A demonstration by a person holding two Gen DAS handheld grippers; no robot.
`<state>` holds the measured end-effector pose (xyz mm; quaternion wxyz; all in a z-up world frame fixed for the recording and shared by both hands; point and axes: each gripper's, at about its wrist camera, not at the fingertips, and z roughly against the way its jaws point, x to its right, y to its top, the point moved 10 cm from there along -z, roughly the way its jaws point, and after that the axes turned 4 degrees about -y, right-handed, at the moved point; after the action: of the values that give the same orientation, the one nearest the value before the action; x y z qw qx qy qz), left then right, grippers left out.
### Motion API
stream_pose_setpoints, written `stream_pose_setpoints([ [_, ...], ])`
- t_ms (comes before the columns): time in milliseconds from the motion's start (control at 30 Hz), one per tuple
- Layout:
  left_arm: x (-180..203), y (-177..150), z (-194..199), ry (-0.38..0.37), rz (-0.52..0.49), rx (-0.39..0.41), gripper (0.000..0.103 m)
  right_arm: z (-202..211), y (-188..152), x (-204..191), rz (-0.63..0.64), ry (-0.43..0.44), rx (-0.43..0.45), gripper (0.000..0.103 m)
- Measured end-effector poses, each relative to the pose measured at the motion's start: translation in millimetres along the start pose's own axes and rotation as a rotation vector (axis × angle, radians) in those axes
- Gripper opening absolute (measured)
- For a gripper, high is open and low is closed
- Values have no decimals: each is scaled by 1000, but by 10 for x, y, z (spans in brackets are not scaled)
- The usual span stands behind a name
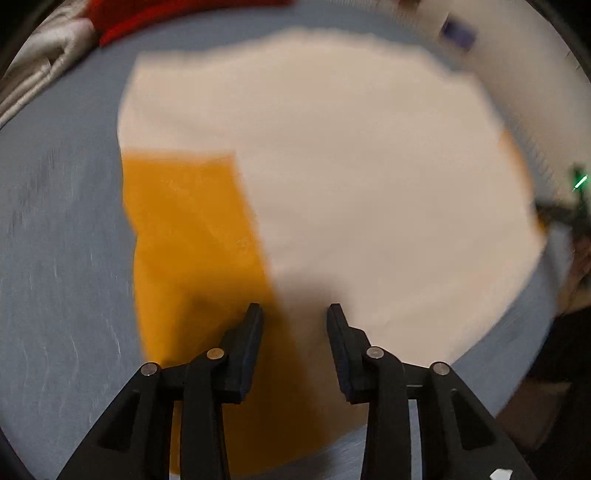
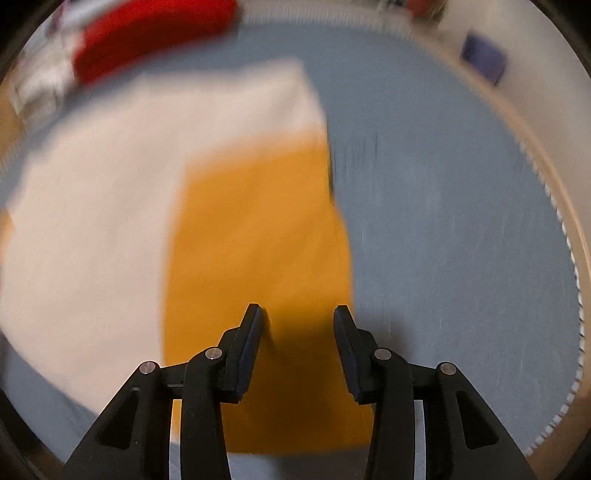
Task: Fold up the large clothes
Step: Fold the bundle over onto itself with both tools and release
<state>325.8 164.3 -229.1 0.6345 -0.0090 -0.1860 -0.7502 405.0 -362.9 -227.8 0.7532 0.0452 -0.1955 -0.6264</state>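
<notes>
Left gripper (image 1: 294, 314): jaws apart, nothing between them, held above the cloth. Directly ahead of the tips lies the seam where the white panel (image 1: 362, 177) overlaps the mustard-orange panel (image 1: 192, 229); orange runs ahead-left of the left finger, white fills everything ahead and to the right. Both panels look like one large garment lying flat on the blue-grey table (image 1: 55, 258).

Right gripper (image 2: 298, 315): jaws likewise parted and empty, poised over the orange panel (image 2: 258, 240). The orange edge falls just right of the right finger, bare table (image 2: 443, 221) beyond it; the white part (image 2: 92, 203) spreads off to the left.

Both views are smeared with motion blur, so whether the tips touch the fabric cannot be told.

Judgement on the step: probably picking up an edge for the next fold. Best done by taking both near corners level, pinching all layers at the edge, and lifting evenly so the white overlap does not slide.

Pose: both tools tilt downward, fingers pointing forward across the table.

Farther out: red fabric (image 2: 147, 33) at the far left edge.
</notes>
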Motion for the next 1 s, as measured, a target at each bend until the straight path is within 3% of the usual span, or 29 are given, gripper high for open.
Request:
stream_pose_setpoints([
  [67, -43, 32, 83, -10, 27, 8, 35, -63, -97, 35, 8, 4, -17, 41],
  [167, -193, 2, 213, -31, 107, 19, 27, -20, -118, 147, -66, 4, -29, 42],
  [333, -309, -271, 202, -19, 154, -41, 18, -101, -221, 154, -61, -30, -76, 42],
  [500, -397, -511, 345, 77, 190, -52, 18, -47, -341, 296, -121, -89, -118, 42],
  [667, -530, -795, 849, 167, 335, 80, 18, 82, -584, 913, -220, -329, -187, 42],
  [733, -484, -847, 1092, 144, 384, 180, 18, 278, -557, 1039, -323, -297, -121, 42],
  [800, -389, -957, 1215, 97, 430, 255, 18, 622, -359, 1019, -390, -216, 40, 42],
  [900, -134, -1092, 1166, 20, 497, 307, 18, 1144, -96, 819, -338, -164, 260, 42],
  [1000, -33, -1131, 918, -72, 581, 339, 18, 1504, -39, 270, -259, -71, 369, 42],
])
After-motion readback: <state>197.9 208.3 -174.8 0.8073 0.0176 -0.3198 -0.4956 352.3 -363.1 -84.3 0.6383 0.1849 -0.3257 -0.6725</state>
